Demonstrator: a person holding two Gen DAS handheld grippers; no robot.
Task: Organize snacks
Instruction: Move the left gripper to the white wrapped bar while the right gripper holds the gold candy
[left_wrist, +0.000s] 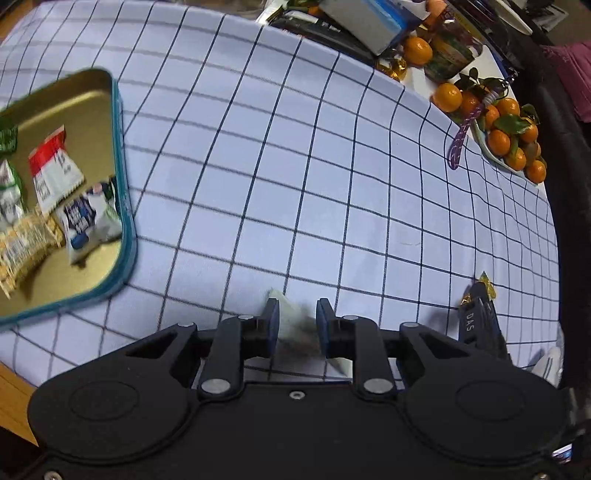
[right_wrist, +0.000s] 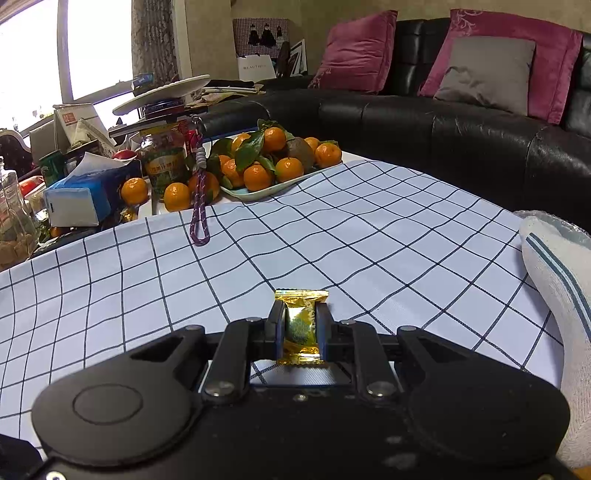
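Left wrist view looks steeply down on a white tablecloth (left_wrist: 295, 166) printed with a thin dark grid. The left gripper (left_wrist: 297, 325), matte black with blue pads, is clamped on a small pale packet (left_wrist: 295, 325), soft-edged and blurred, so nothing on it can be read. At the left edge lies a rounded rectangular tin (left_wrist: 120, 177) with a teal outer wall and a brushed gold inside. Its wrapped snacks are flat crimped sachets: a red-and-white one (left_wrist: 55, 166), a blue-and-white one (left_wrist: 86, 221), and a pale yellow patterned one (left_wrist: 22, 251); their print is too smeared to read. At the far right, the black right gripper, lettered "DAS", shows in part.

Right wrist view shows the right gripper (right_wrist: 300, 325) closed on a gold foil candy (right_wrist: 300, 325) with zigzag crimped ends and a green round picture on its face, held above the cloth. Beyond it sit glossy tangerines (right_wrist: 273, 162) with leaves on a pale tray, a purple braided cord (right_wrist: 199, 218), a blue tissue pack (right_wrist: 77, 199), and a labelled glass jar (right_wrist: 164, 162). A white paper bag reads "BEAUTIFUL". A black leather sofa (right_wrist: 443, 122) carries magenta and grey cushions.
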